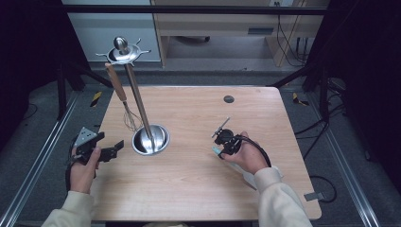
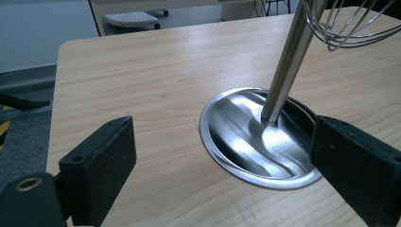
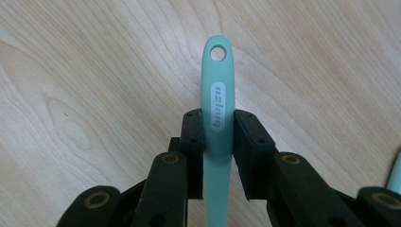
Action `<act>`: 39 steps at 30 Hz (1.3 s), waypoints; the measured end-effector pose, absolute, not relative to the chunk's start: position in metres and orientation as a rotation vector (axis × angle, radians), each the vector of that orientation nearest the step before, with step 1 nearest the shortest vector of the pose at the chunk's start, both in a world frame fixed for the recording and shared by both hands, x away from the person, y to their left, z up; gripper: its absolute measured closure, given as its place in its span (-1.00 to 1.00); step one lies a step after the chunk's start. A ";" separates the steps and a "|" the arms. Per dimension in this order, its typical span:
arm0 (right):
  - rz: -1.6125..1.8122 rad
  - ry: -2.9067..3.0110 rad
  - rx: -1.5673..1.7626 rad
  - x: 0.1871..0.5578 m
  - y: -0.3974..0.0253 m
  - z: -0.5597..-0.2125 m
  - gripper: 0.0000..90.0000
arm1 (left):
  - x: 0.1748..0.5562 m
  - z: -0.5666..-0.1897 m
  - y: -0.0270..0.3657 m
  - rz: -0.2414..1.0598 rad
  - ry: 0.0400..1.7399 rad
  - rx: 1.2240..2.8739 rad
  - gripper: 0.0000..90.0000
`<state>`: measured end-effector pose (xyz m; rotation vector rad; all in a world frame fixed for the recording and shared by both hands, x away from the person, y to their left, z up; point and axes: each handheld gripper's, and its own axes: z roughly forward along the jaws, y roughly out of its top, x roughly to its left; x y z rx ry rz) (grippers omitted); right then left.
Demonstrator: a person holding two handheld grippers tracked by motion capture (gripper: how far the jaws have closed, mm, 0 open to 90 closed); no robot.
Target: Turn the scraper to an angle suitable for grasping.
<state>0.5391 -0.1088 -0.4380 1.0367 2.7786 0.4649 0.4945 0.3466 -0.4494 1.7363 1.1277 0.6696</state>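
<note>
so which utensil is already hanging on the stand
The wooden-handled whisk hangs from the stand; the mint-green utensil is clamped in the right gripper, over the table.

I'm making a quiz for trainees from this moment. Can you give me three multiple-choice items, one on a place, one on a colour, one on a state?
1. Where does the whisk hang?
A. From the stand's top ring
B. Flat on the table
C. In the left gripper

2. What colour is the handle between the right gripper's jaws?
A. Red
B. Mint green
C. Black

3. How does the left gripper stand?
A. Shut on the whisk
B. Shut on the stand's pole
C. Open, holding nothing

Key:
1 A: in the high view its wooden handle hangs from the ring, wires off the table.
2 B: the right gripper view shows a mint green handle clamped by the jaws.
3 C: the left gripper view shows the jaws wide apart, with bare table between them.
</note>
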 end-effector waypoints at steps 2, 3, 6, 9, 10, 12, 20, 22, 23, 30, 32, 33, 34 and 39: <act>0.481 2.771 1.027 0.538 -0.108 -0.434 0.66 | 0.495 -0.449 0.347 0.670 1.126 1.739 -0.83; 0.485 2.769 1.018 0.538 -0.108 -0.432 0.66 | 0.495 -0.449 0.346 0.669 1.126 1.740 -0.83; 0.516 2.745 1.033 0.537 -0.107 -0.425 0.66 | 0.494 -0.449 0.347 0.670 1.126 1.738 -0.83; 0.567 2.719 1.024 0.535 -0.106 -0.417 0.66 | 0.494 -0.449 0.347 0.669 1.126 1.740 -0.83; 0.579 2.712 1.023 0.534 -0.105 -0.414 0.66 | 0.494 -0.449 0.347 0.670 1.126 1.739 -0.83; 0.607 2.692 1.011 0.531 -0.102 -0.408 0.66 | 0.494 -0.449 0.346 0.670 1.125 1.740 -0.83; 0.692 2.645 0.972 0.524 -0.089 -0.389 0.66 | 0.494 -0.449 0.346 0.669 1.123 1.741 -0.83; 0.710 2.638 0.960 0.524 -0.086 -0.385 0.66 | 0.494 -0.449 0.346 0.668 1.122 1.745 -0.83; 0.717 2.635 0.952 0.524 -0.084 -0.383 0.66 | 0.494 -0.449 0.346 0.668 1.121 1.745 -0.83; 0.768 2.598 0.925 0.522 -0.074 -0.371 0.65 | 0.494 -0.449 0.346 0.668 1.121 1.743 -0.83; 0.797 2.584 0.920 0.521 -0.071 -0.367 0.66 | 0.494 -0.449 0.346 0.668 1.121 1.744 -0.83; 0.810 2.575 0.915 0.521 -0.069 -0.365 0.66 | 0.494 -0.449 0.346 0.668 1.121 1.744 -0.83; 0.818 2.570 0.915 0.521 -0.068 -0.364 0.66 | 0.494 -0.449 0.346 0.668 1.121 1.744 -0.83; 0.887 2.529 0.896 0.520 -0.058 -0.354 0.66 | 0.494 -0.449 0.346 0.667 1.120 1.743 -0.83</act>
